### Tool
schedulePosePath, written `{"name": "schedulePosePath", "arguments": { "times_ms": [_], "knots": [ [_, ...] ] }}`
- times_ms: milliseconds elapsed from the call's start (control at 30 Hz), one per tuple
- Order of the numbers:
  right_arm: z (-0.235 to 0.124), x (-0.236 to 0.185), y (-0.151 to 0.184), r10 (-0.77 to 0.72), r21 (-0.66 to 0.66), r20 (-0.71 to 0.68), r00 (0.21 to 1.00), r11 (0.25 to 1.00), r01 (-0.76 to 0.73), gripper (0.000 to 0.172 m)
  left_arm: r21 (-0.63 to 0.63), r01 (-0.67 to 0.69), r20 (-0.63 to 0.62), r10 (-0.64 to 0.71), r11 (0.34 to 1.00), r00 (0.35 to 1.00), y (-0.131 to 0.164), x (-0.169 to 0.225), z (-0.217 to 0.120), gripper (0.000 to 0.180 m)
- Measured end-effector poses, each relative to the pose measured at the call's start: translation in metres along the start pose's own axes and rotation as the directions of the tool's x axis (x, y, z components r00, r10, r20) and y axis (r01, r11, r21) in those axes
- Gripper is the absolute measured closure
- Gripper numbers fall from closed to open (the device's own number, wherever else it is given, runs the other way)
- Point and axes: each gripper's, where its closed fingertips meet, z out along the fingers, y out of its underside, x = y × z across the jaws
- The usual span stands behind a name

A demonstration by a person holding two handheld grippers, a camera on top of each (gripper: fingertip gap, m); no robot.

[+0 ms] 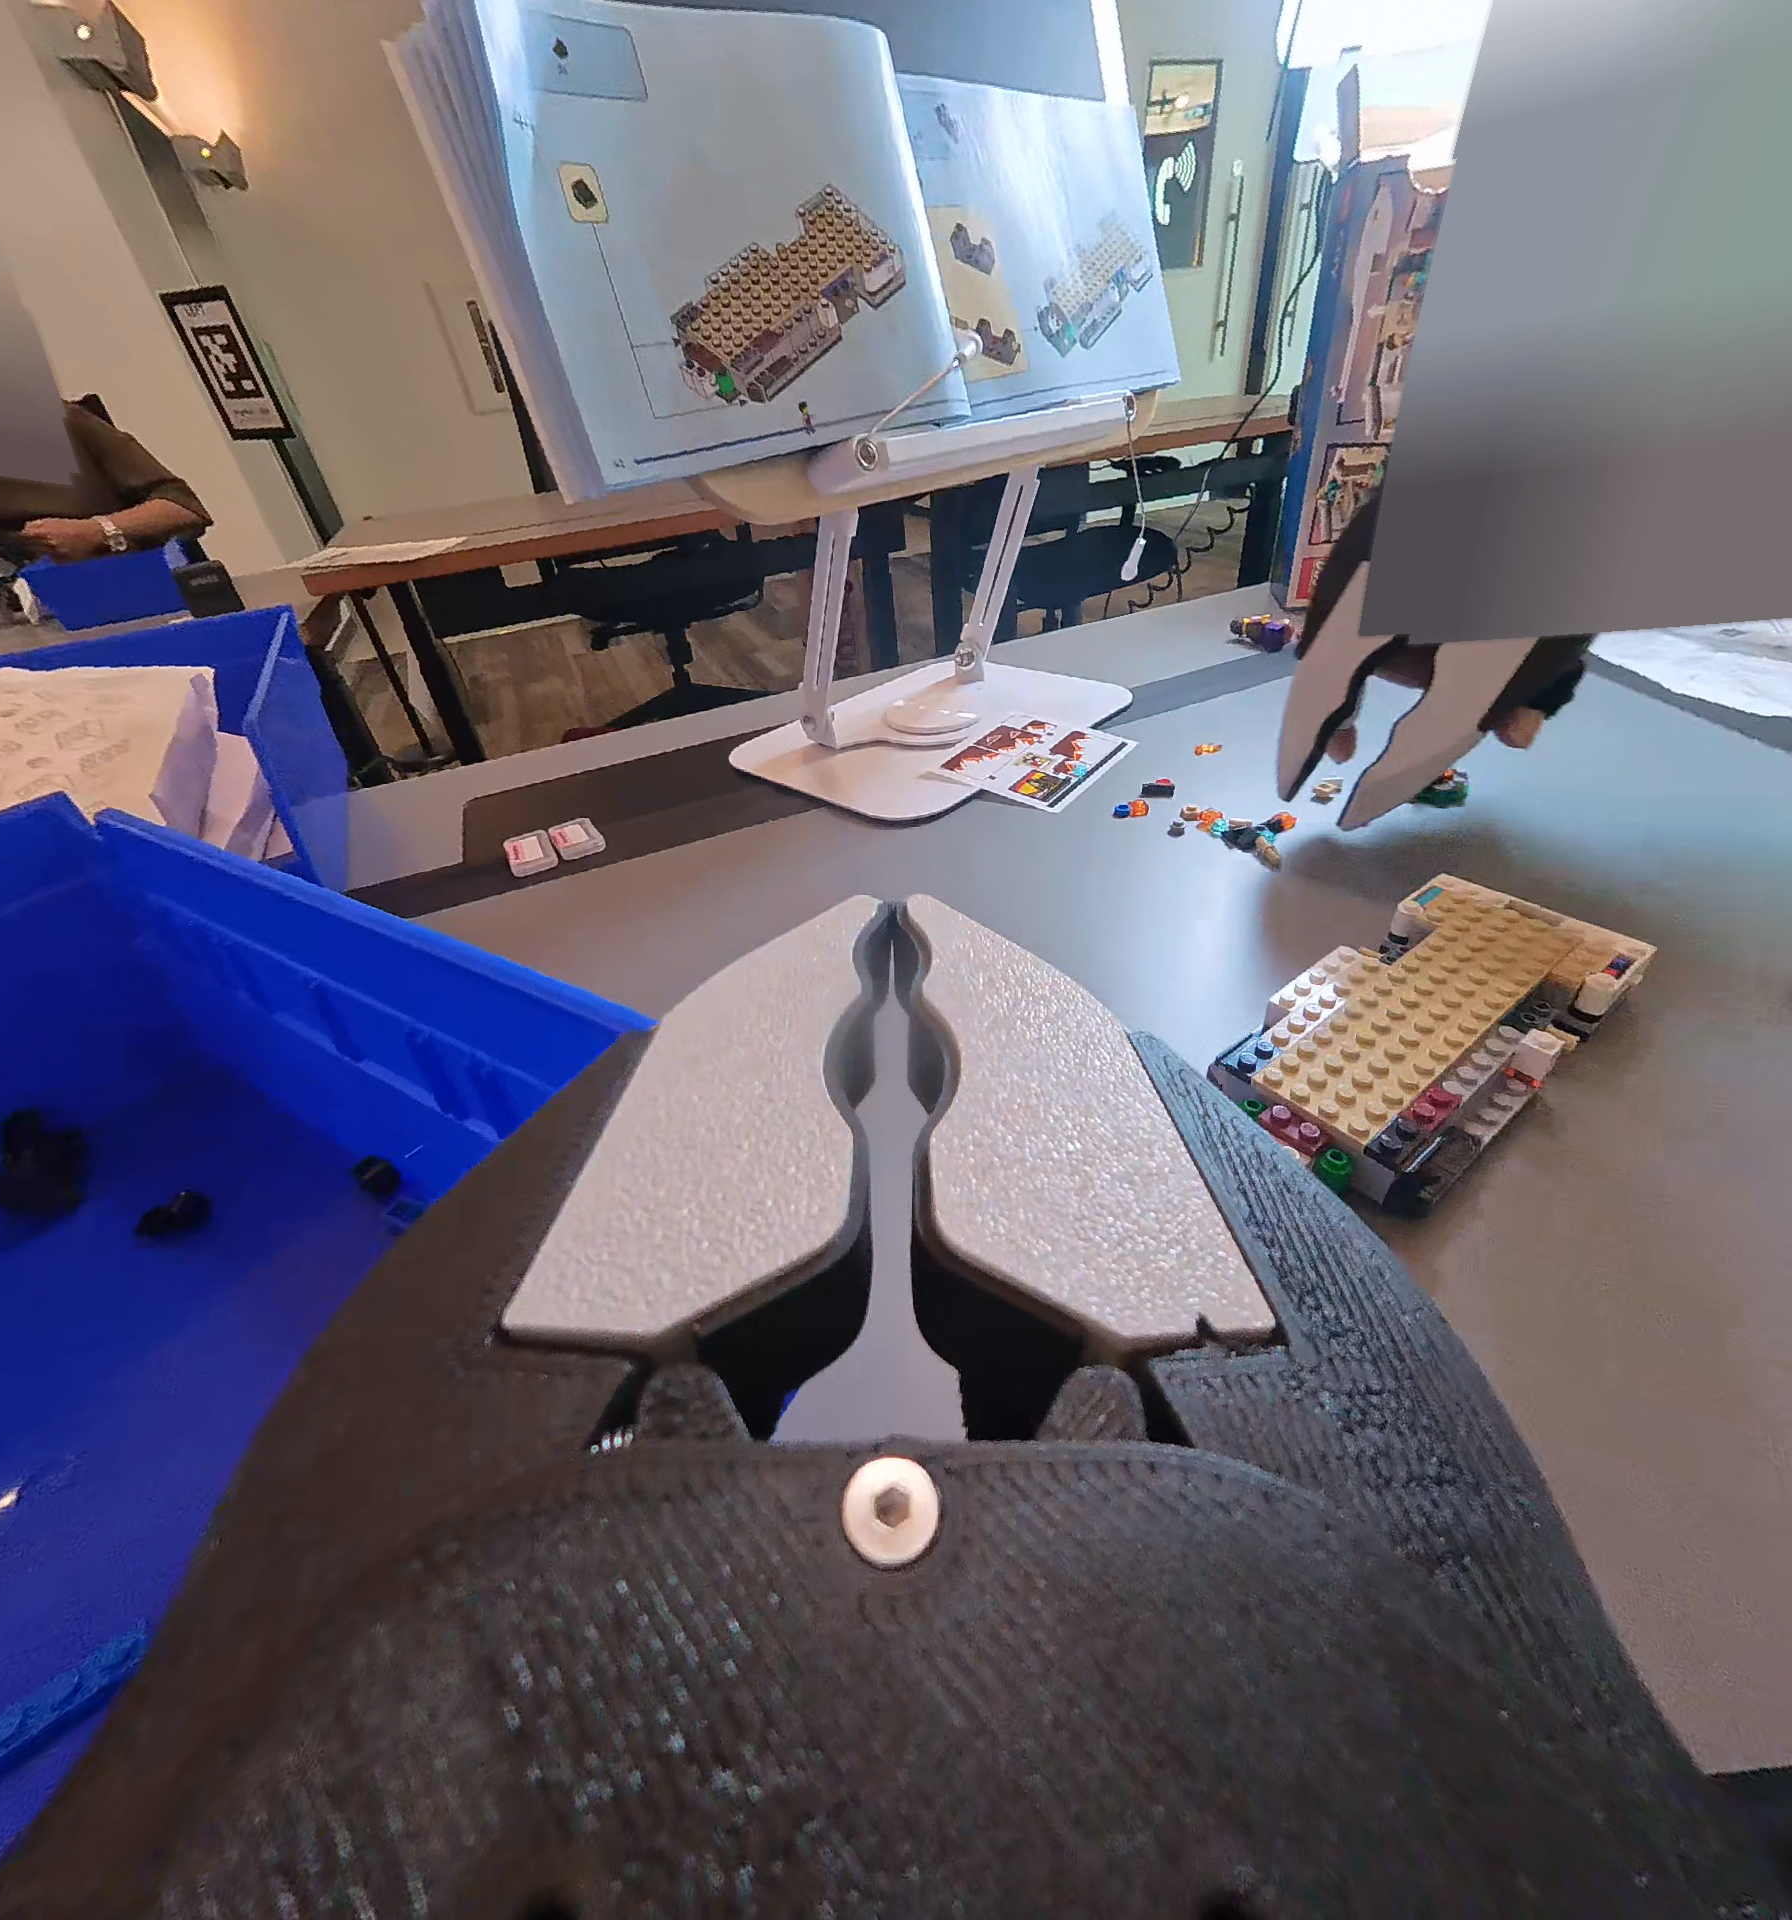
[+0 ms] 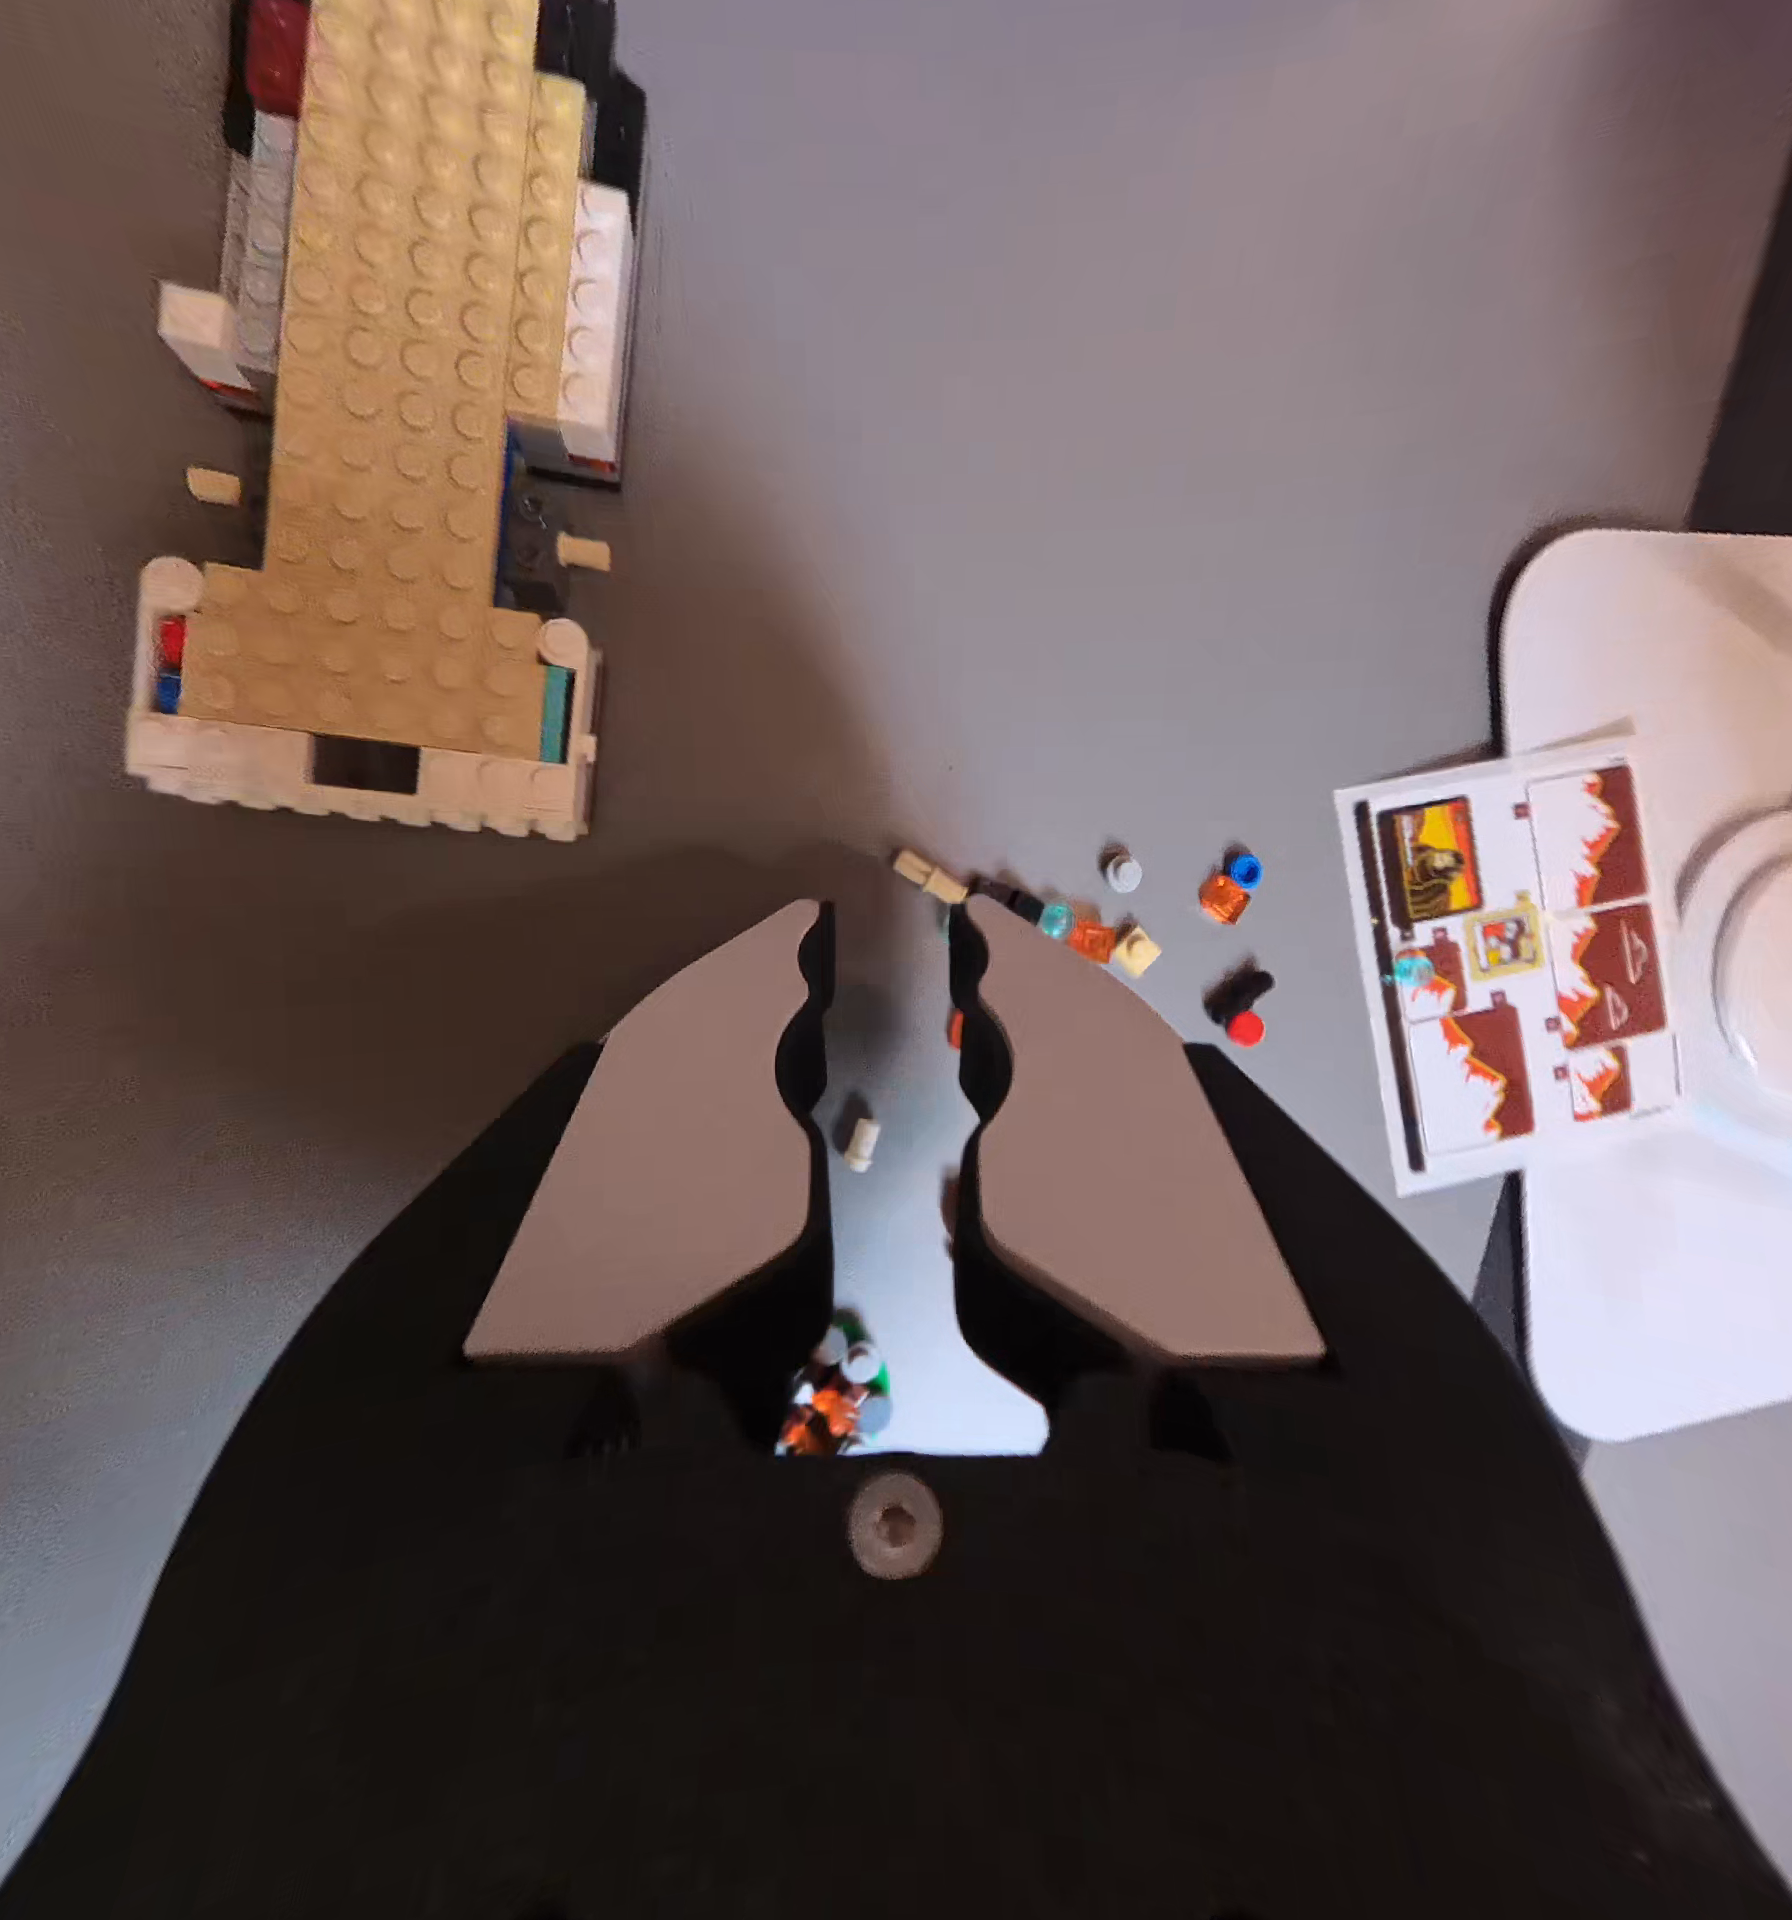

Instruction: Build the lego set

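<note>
My left gripper (image 1: 890,914) is shut with its fingertips together and nothing visible between them. It hovers over the grey table (image 1: 975,862) beside a blue bin (image 1: 248,1039). My right gripper (image 2: 892,914) is open and points down over a scatter of small loose pieces (image 2: 1110,925). It also shows in the left wrist view (image 1: 1323,805), open above those pieces (image 1: 1235,821). A small tan and dark piece (image 2: 856,1132) lies on the table between its fingers, untouched. A brick build with a tan studded top (image 2: 393,416) lies to its left and shows in the left wrist view (image 1: 1422,1039).
A sticker sheet (image 2: 1515,966) lies on the white base of a book stand (image 2: 1702,1299) that carries an open instruction book (image 1: 746,260). The blue bin holds a few small black pieces (image 1: 175,1210). Two small white tags (image 1: 554,847) lie on the table. A person sits at the far left. Tip to tip, the grippers are about 25 cm apart.
</note>
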Motion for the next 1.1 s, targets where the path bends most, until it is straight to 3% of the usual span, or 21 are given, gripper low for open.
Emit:
{"name": "schedulePosePath", "arguments": {
  "times_ms": [200,400,900,1100],
  "knots": [
    [0.020,0.002,0.001,-0.096,-0.115,0.123,0.988,0.987,0.111,0.150,-0.002,-0.031,-0.015,0.031,1.000,0.999,-0.002,0.006,-0.001,0.180],
    [0.019,0.001,0.005,-0.038,-0.170,0.175,0.984,0.983,0.068,0.156,-0.006,-0.037,-0.026,0.036,0.999,0.999,-0.002,0.008,-0.001,0.180],
    [0.013,-0.007,0.011,0.105,-0.176,0.169,0.980,0.982,-0.075,0.167,-0.032,-0.072,-0.063,0.070,0.997,0.996,0.003,0.019,0.002,0.180],
    [-0.030,-0.038,-0.016,0.143,-0.035,0.035,0.989,0.989,-0.142,0.167,-0.047,-0.112,-0.126,0.105,0.993,0.986,0.005,0.038,0.004,0.180]
  ]
}}
